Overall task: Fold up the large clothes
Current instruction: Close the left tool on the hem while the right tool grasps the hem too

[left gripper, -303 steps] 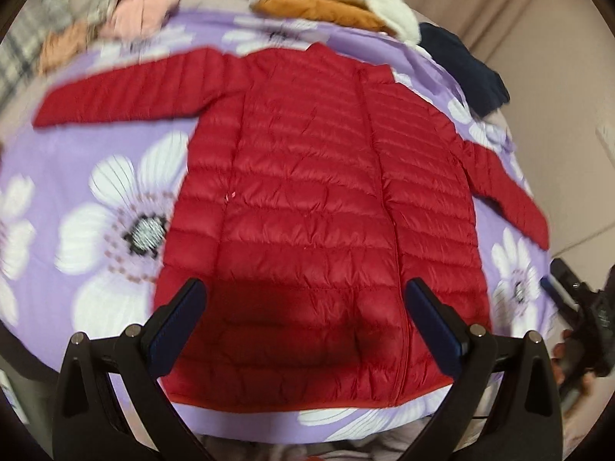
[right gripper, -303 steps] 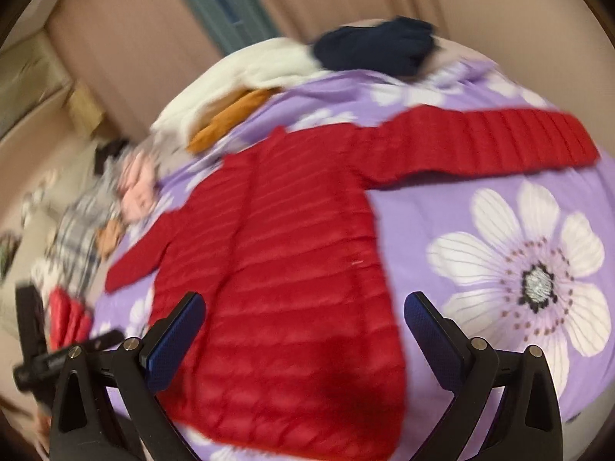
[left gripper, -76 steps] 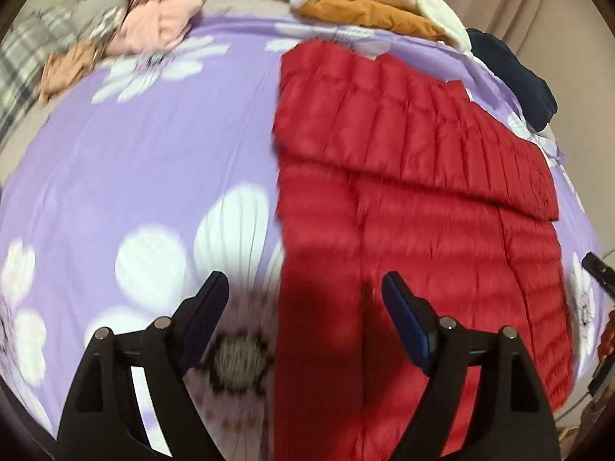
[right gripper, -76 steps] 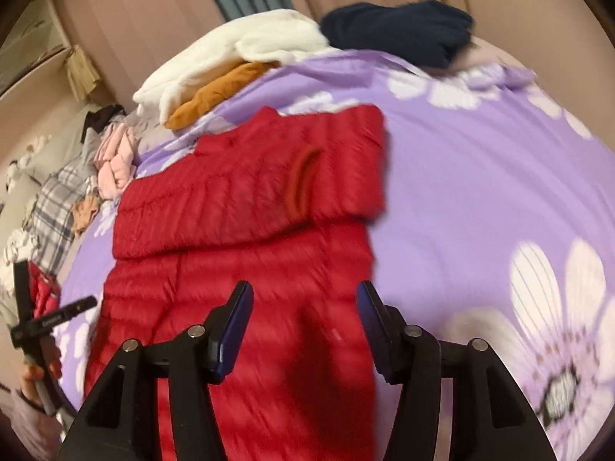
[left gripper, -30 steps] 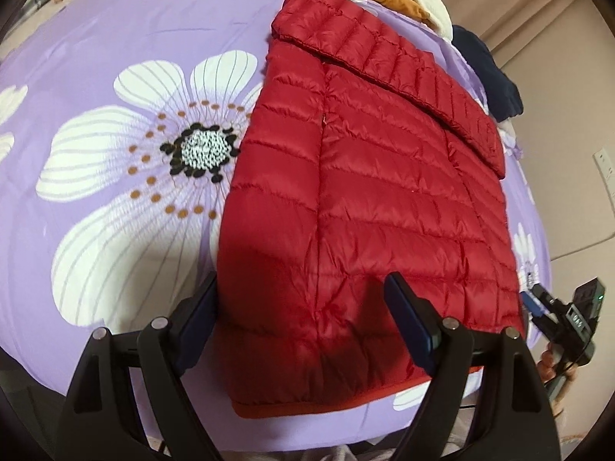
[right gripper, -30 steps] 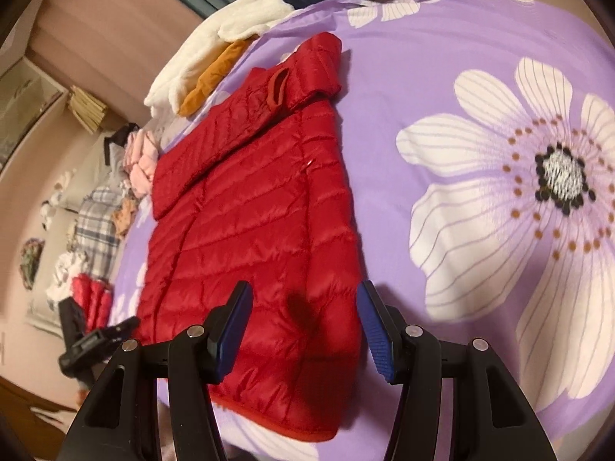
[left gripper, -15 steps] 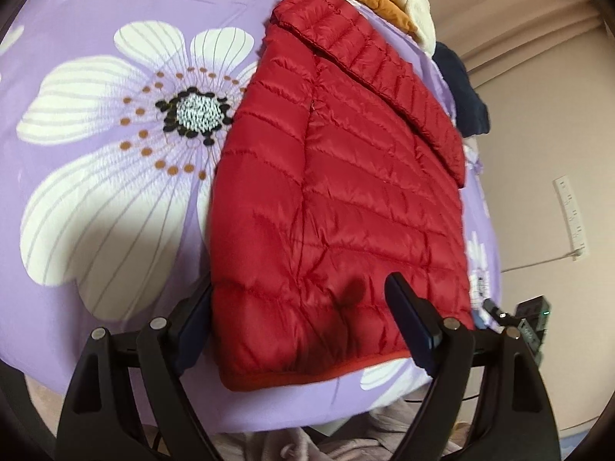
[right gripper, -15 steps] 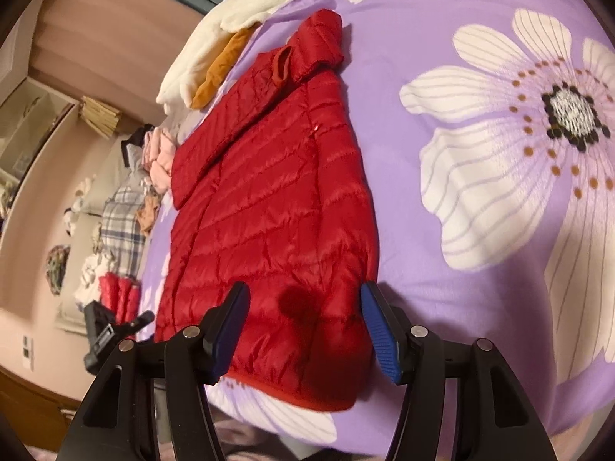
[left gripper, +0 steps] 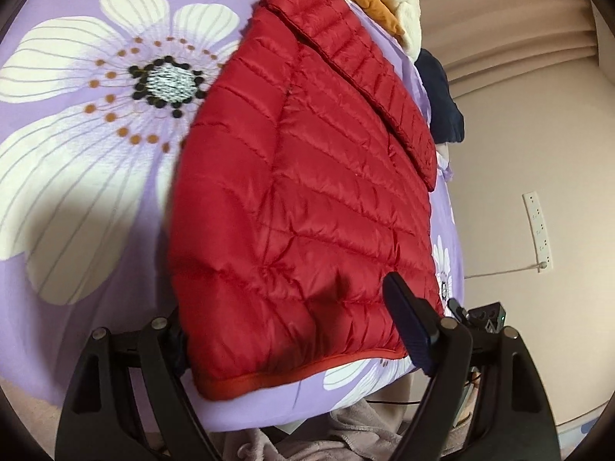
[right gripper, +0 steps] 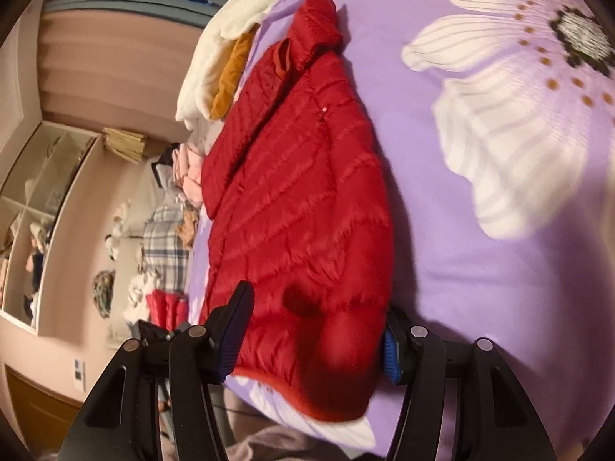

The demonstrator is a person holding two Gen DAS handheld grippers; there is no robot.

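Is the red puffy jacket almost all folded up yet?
About halfway. Done: the red jacket lies narrow on the purple flowered sheet, with a sleeve folded across its top. In hand: the left claw is closing over one bottom-hem corner, and the right claw straddles the other. Left: probably folding the hem up toward the collar.

Home bedroom: purple white-flowered bedsheet (left gripper: 96,207), heaped clothing (right gripper: 173,230), pleated beige curtains (right gripper: 115,57), white open shelving (right gripper: 34,211).

- A purple bedsheet (left gripper: 77,230) printed with large white flowers covers the bed.
- Beige curtains (left gripper: 519,30) hang beyond it.
- A white power strip (left gripper: 538,226) is on the plain wall.
- Open white shelving (right gripper: 34,207) stands at the side.
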